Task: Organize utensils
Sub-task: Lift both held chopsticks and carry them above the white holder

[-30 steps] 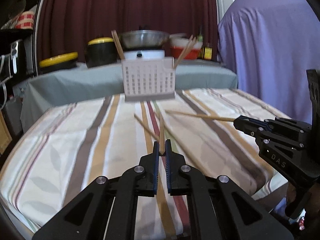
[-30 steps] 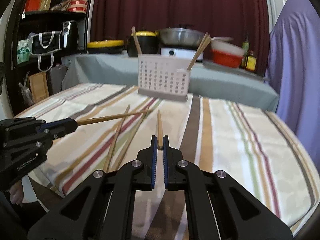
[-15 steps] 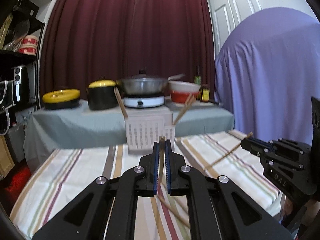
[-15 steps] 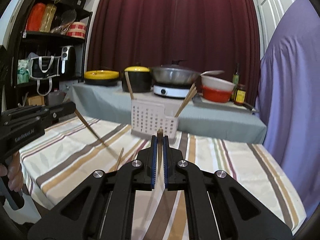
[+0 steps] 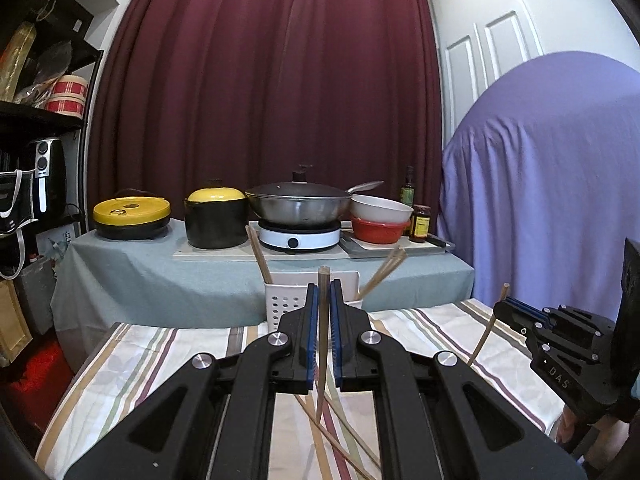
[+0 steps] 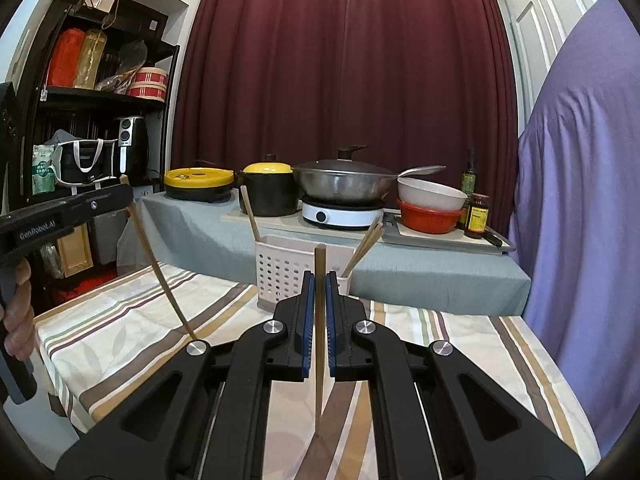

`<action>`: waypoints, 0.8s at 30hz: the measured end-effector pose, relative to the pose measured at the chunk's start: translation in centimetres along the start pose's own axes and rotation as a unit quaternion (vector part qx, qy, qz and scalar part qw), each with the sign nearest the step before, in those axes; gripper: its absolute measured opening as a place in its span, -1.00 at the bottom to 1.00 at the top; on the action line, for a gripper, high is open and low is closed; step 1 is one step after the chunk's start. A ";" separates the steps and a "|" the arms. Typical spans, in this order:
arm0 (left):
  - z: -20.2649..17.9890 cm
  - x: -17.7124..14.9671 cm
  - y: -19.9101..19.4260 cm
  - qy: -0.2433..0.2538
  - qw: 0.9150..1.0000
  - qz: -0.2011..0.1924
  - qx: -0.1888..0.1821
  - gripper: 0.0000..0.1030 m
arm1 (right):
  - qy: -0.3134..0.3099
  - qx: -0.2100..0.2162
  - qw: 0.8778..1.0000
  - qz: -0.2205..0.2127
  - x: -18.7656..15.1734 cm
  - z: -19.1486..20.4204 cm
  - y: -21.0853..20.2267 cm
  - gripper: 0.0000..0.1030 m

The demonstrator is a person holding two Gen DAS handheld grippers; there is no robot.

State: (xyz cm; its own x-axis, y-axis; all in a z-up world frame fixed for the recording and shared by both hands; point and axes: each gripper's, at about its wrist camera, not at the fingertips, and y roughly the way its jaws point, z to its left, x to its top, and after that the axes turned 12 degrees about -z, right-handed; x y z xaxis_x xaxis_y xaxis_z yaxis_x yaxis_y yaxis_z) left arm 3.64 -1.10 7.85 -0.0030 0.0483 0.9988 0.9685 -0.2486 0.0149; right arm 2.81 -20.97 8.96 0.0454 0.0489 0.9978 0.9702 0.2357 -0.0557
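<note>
My left gripper (image 5: 323, 292) is shut on a wooden chopstick (image 5: 320, 384) that stands nearly upright between the blue pads, its tip hanging above the striped table (image 5: 132, 364). My right gripper (image 6: 319, 280) is shut on a second chopstick (image 6: 318, 380), also near vertical. Each gripper shows in the other's view: the right gripper (image 5: 516, 312) with its chopstick (image 5: 486, 332), the left gripper (image 6: 120, 194) with its chopstick (image 6: 160, 272). Straight ahead stands the white perforated basket (image 5: 280, 304) (image 6: 280, 272), with chopsticks (image 5: 382, 274) leaning in it. Loose chopsticks (image 5: 340, 440) lie on the cloth below.
Behind the table a grey-clothed side table (image 5: 160, 276) carries yellow-lidded pots (image 5: 216, 212), a wok on a cooker (image 5: 300, 208), bowls (image 5: 380, 220) and bottles. A purple-draped bulk (image 5: 540, 180) stands right, a dark shelf (image 6: 92, 120) left. A hand (image 6: 18, 320) grips the left tool.
Both grippers have risen well above the table with their chopsticks. The chopsticks, lying near level before, now hang almost vertical. More of the curtain and less of the table shows.
</note>
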 end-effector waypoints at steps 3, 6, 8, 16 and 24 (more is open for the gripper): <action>0.5 0.7 0.3 -0.003 1.000 0.002 0.006 -0.87 | -0.001 0.003 1.000 -0.005 0.6 -0.2 0.6 -0.88; 1.3 1.3 0.8 -0.011 1.000 0.008 0.011 -0.87 | -0.003 0.006 1.000 -0.013 1.3 -0.2 1.4 -0.88; 1.7 1.7 1.1 -0.015 1.000 0.008 0.013 -0.87 | -0.004 0.009 1.000 -0.019 1.8 -0.3 2.1 -0.88; 3.2 3.6 3.3 -0.011 1.000 -0.019 0.022 -0.87 | -0.013 0.016 0.998 -0.061 4.6 -0.4 5.6 -0.88; 4.3 6.3 7.2 -0.010 0.999 -0.049 0.020 -0.87 | -0.016 0.020 0.995 -0.100 7.7 -1.2 10.1 -0.88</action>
State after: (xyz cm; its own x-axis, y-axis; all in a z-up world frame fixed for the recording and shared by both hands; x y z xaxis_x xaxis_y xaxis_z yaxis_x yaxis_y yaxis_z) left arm 11.62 1.54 14.02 -0.0927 0.0905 0.9916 0.9729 -0.2038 0.1095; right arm 13.23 -19.39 16.16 -0.1568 0.0283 0.9872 0.9487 0.2823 0.1426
